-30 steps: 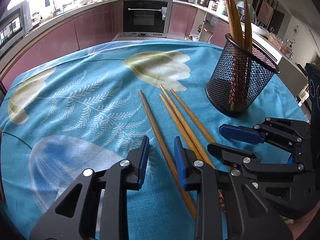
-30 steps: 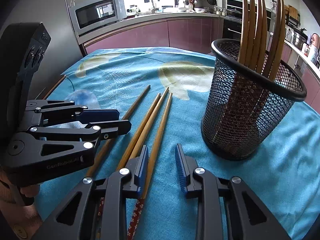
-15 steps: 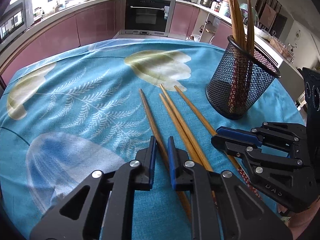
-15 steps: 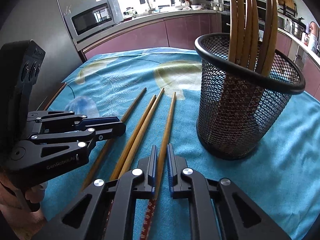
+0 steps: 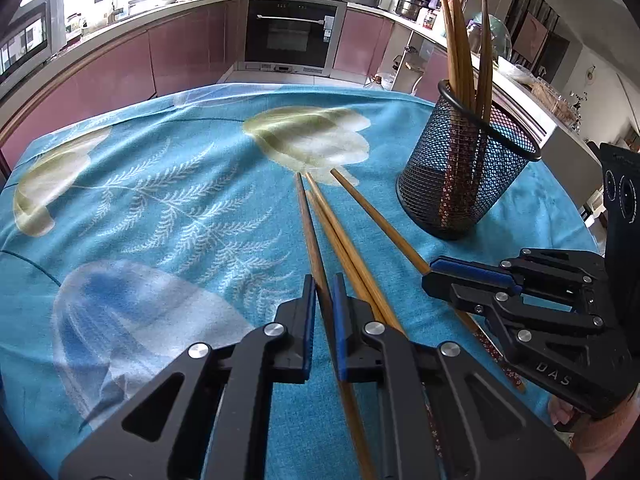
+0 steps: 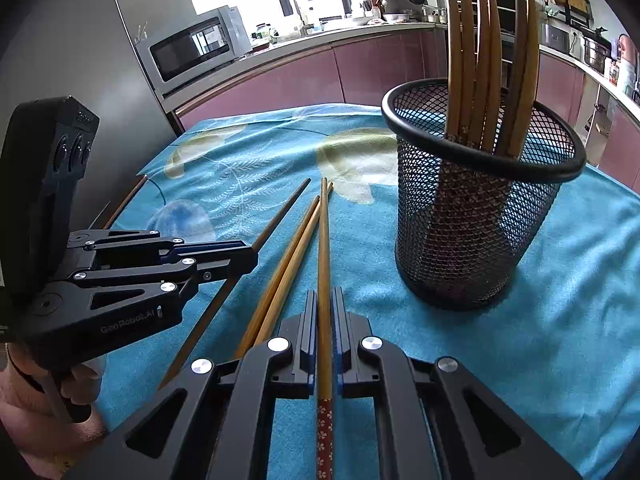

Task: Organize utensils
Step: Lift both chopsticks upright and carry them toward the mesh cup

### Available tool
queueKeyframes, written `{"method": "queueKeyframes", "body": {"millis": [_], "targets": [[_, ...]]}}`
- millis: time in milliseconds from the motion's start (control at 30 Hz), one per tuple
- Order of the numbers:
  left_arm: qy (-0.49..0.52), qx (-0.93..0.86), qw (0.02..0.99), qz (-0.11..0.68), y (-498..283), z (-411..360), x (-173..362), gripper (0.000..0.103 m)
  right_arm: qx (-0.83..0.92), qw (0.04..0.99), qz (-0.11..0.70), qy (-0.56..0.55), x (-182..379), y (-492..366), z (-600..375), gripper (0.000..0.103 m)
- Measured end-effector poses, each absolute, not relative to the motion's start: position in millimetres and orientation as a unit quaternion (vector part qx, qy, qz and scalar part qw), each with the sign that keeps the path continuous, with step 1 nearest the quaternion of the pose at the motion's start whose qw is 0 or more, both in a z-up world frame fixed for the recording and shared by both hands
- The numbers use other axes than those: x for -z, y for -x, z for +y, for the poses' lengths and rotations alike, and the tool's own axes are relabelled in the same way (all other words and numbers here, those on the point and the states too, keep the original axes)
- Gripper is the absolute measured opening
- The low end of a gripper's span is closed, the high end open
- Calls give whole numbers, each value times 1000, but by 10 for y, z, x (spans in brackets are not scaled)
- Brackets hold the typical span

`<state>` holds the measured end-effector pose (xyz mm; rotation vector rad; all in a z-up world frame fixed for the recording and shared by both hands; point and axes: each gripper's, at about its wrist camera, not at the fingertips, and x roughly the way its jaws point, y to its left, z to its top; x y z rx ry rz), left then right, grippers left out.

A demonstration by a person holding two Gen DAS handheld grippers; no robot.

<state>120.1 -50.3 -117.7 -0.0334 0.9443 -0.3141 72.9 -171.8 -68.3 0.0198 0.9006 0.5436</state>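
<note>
Four loose chopsticks lie on the blue leaf-print cloth (image 5: 168, 200) covering the counter. The left hand-held gripper (image 5: 320, 308) is clamped on the darkest chopstick (image 5: 308, 224), at the left of the group. The right hand-held gripper (image 6: 325, 320) is clamped on the chopstick with the red flowered end (image 6: 323, 248), at the right of the group. The middle pair (image 6: 292, 252) lies untouched between them. At 2 o'clock from the right hand-held gripper stands a black mesh cup (image 6: 480, 216) holding more chopsticks upright.
</note>
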Motion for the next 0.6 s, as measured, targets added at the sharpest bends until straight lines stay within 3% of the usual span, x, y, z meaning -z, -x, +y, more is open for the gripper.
{"method": "queueKeyframes", "body": {"millis": [600], "targets": [[53,225,892,390,-898,-386,485,8,-294,886,355,-48,101,-431,-2001,6]]}}
